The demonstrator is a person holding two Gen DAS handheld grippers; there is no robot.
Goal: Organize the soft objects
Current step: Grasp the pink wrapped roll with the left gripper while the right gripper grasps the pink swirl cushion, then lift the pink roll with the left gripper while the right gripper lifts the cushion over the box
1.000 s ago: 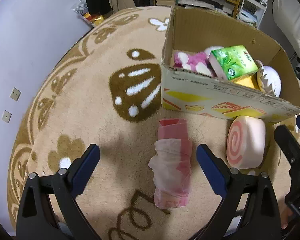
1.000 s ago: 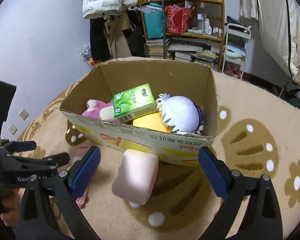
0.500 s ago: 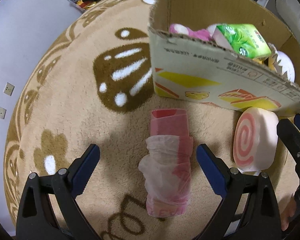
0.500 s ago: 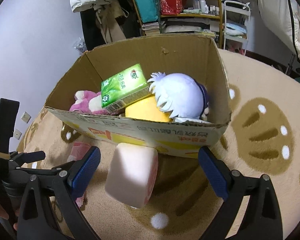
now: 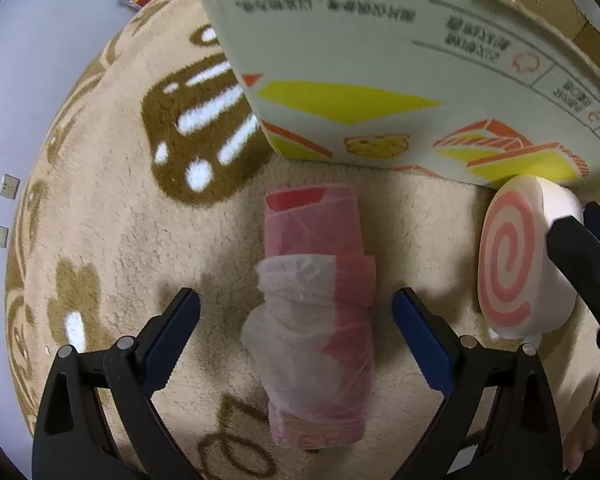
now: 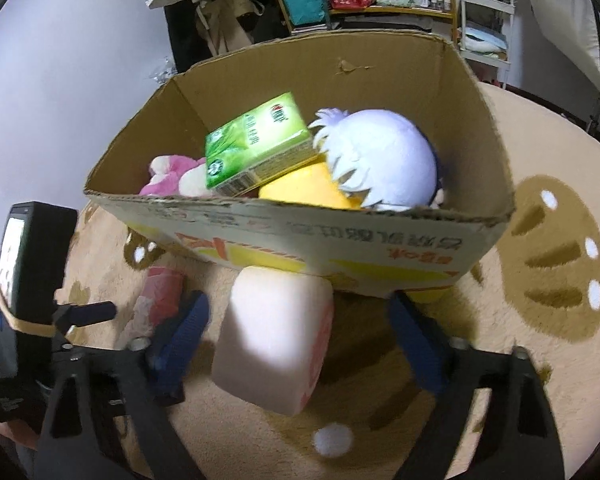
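Fingers of the left gripper are spread wide on either side of a pink roll wrapped in thin plastic, not touching it. That roll lies lengthwise on the beige carpet, just in front of the cardboard box. To its right, a pink swirl cushion leans against the box's front wall. The right gripper is also released, its blue pads flanking the cushion without contact. Inside the box sit a green tissue pack, a white-haired plush doll, a yellow cushion and a pink plush.
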